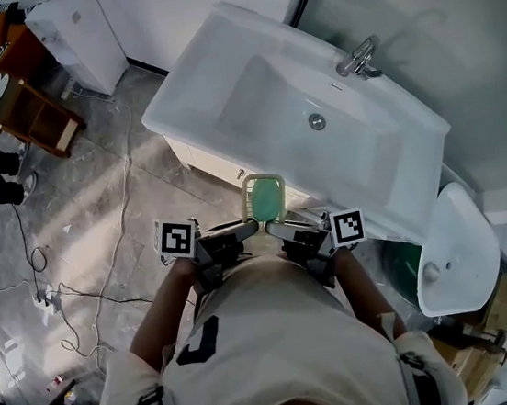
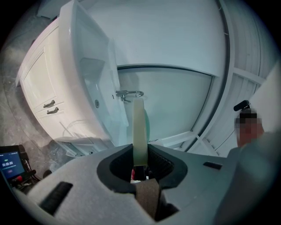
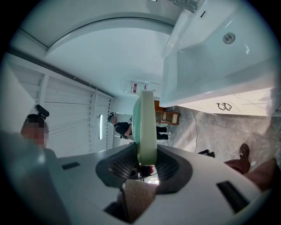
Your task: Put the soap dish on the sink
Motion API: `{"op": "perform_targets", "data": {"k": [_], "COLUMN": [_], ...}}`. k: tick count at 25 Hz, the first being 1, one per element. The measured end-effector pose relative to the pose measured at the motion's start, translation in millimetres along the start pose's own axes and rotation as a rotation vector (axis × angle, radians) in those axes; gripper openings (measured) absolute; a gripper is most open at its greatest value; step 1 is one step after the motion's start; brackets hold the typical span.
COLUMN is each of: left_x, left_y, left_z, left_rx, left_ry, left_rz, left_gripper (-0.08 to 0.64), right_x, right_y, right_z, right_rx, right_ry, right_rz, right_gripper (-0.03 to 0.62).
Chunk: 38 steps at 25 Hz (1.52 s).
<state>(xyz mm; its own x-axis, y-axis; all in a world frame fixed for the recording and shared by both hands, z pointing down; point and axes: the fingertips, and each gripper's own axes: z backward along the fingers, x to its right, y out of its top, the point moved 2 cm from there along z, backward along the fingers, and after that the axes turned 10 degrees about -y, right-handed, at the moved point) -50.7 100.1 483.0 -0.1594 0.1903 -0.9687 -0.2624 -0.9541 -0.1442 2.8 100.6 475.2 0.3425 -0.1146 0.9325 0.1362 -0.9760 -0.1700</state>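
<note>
Left gripper (image 2: 140, 161), jaws narrow, clamped on the left near edge of the soap dish (image 1: 264, 197); right gripper (image 3: 146, 161) pinches the right near edge the same way; the pale green dish is held in the air between them, just short of the near rim of the white sink (image 1: 216, 58), not yet resting on it; the tap (image 1: 357, 58) stands at the far side. To do this step well, judging from here: keep both grips even so the dish stays level; carry it past the rim; lower it onto a flat ledge; loosen both together only once it rests.
</note>
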Motion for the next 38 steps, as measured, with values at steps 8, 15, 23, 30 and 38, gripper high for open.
{"op": "perform_targets", "data": {"k": [8,15,23,30,38], "left_x": [-3.7,-13.0,-28.0,-35.7,-32.1], "left_y": [26.8,57.3,96.7,120.7,132.5], "left_z": [16.7,18.1,5.0,-10.2,-18.6], "left_rx": [0.065,0.150,0.240,0.297,0.305], "left_ry": [0.000,0.016,-0.011,-0.015,0.040], "left_rz": [0.028,0.033,0.031,0.019,-0.018], "left_gripper": [0.087,0.087,0.084,0.084,0.085], "right_x": [-2.2,6.4,18.1,27.7,38.3], "right_y": [22.1,55.7,96.4,123.1,142.3], "right_z": [-24.4,-30.5,-23.3,-9.4,11.8], "right_rx": [-0.030,-0.044,-0.079,-0.084,-0.049], "right_ry": [-0.003,-0.003,0.029,0.076,0.095], "right_rz": [-0.003,-0.023,-0.033,-0.036,-0.046], "right_gripper": [0.134,0.169,0.175,0.173,0.157]}}
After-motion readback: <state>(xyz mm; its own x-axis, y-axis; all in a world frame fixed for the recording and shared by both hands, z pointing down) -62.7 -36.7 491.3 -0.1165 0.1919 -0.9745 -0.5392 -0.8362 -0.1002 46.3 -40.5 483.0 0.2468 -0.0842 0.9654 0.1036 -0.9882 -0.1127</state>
